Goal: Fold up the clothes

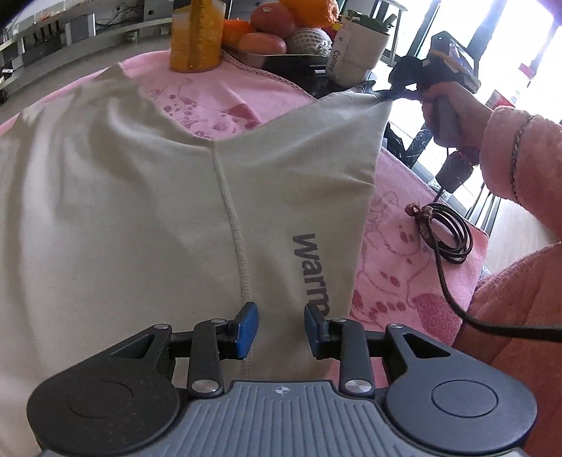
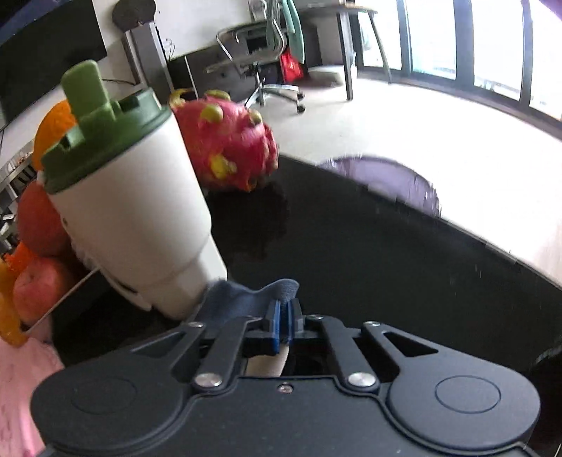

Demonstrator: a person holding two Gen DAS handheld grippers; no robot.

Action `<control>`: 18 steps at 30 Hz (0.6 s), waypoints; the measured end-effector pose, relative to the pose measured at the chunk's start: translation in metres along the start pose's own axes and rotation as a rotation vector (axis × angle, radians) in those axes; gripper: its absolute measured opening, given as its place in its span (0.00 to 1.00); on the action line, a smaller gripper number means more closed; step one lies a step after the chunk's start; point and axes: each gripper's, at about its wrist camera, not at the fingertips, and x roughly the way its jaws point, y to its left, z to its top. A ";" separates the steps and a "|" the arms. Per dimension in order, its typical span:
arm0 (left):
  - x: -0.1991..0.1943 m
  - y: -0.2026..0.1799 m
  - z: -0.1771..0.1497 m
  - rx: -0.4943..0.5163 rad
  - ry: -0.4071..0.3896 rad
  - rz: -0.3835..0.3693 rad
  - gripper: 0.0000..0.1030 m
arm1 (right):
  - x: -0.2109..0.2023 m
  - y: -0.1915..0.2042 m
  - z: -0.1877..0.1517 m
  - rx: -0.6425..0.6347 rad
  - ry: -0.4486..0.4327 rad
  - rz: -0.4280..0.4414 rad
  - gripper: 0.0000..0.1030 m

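Left wrist view has the left gripper (image 1: 281, 325) sitting low over a cream garment (image 1: 140, 211) with "warm" printed on it, jaws spread apart with nothing between them, blue pads either side of the stitched seam. The garment is spread over a pink towel (image 1: 404, 281) on the table, and its far right corner is pulled up off the surface by the right gripper (image 1: 395, 93). A coiled brown cord (image 1: 446, 235) lies on the towel near the person's pink sleeve (image 1: 520, 158). A tray of fruit (image 1: 274, 31) and an orange bottle (image 1: 196, 35) sit beyond the cloth.

Right wrist view: the right gripper (image 2: 282, 321) has its jaws clenched on a bit of greyish fabric edge (image 2: 246, 298). Just past it stands a white tumbler (image 2: 133, 218) with a green lid, a dragon fruit (image 2: 228, 147) behind it on the dark table (image 2: 386, 263).
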 end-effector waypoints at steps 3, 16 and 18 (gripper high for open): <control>-0.002 -0.003 -0.001 0.010 0.001 0.013 0.28 | 0.006 0.005 0.000 -0.004 0.014 -0.021 0.05; -0.107 0.052 -0.019 -0.145 -0.161 0.183 0.31 | -0.176 0.058 -0.001 0.173 -0.162 0.292 0.37; -0.128 0.076 -0.027 -0.183 -0.173 0.267 0.31 | -0.187 0.083 -0.023 0.130 -0.105 0.383 0.44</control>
